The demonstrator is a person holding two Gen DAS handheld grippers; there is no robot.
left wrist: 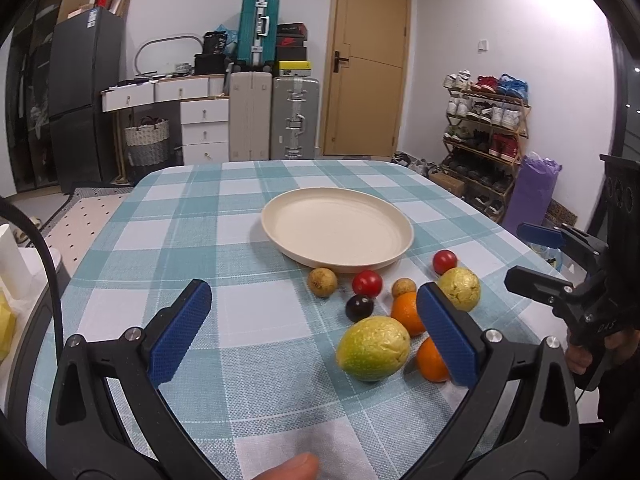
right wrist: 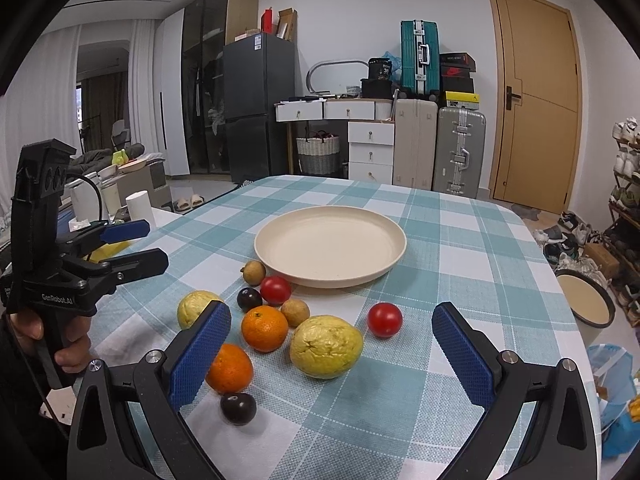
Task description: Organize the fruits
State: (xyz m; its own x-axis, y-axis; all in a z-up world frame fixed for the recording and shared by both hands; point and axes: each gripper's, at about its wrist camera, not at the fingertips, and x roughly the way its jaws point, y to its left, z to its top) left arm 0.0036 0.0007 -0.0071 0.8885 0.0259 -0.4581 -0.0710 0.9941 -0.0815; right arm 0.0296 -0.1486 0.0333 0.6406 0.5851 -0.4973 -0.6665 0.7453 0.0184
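While both claws hover above the checked tablecloth [right wrist: 460, 240] with jaws spread wide and nothing between them, the fruit lies loose on the cloth just in front of the cream plate [right wrist: 280, 256], which holds nothing. The left gripper [left wrist: 314, 332] faces bare cloth, with a yellow-green guava [left wrist: 373, 349] and two oranges [left wrist: 406, 312] by its right finger. The right gripper [right wrist: 332, 356] looks over a second guava [right wrist: 326, 346], an orange [right wrist: 264, 328], a red tomato [right wrist: 385, 319] off to the right, another tomato [right wrist: 275, 290] near the plate's rim, two dark plums [right wrist: 238, 408], and small brown fruits [right wrist: 254, 272].
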